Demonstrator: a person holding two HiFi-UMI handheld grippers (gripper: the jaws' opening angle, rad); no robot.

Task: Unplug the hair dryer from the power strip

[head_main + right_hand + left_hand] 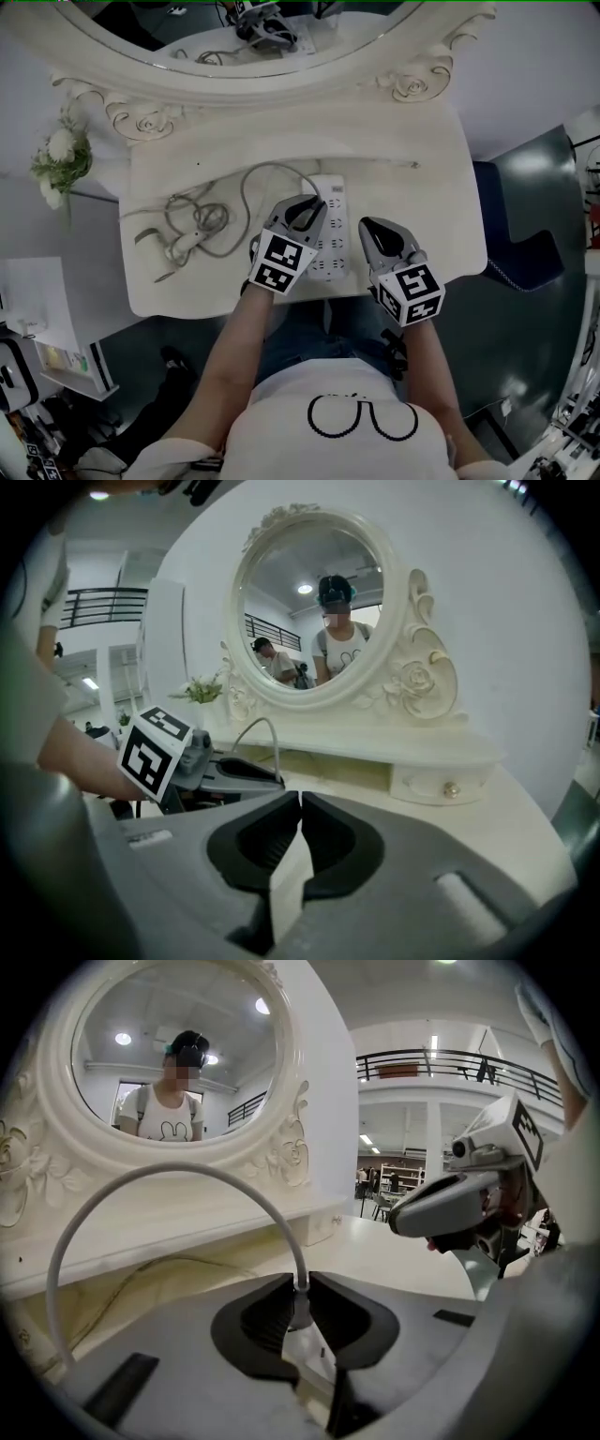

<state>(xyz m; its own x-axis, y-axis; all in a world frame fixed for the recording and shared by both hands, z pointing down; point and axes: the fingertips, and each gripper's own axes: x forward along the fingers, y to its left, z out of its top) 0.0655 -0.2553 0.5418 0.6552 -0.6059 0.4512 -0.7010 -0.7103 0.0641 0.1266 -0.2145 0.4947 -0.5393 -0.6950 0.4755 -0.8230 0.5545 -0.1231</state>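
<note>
A white power strip (330, 251) lies on the cream dressing table (412, 202), near its front edge. The hair dryer (184, 246) rests at the table's left, and its grey cord (251, 180) loops over to a plug at the strip's far end. My left gripper (314, 202) is shut on that plug (300, 1309), with the cord (169, 1174) arching up out of the jaws. My right gripper (365, 224) is shut with nothing in it, just right of the strip, whose white body (289, 883) shows below its jaws (300, 801).
An oval mirror (319, 611) in a carved frame stands at the back of the table. White flowers (62, 159) sit at the far left. A small drawer with a knob (451, 788) is under the mirror shelf. A blue chair (525, 253) stands to the right.
</note>
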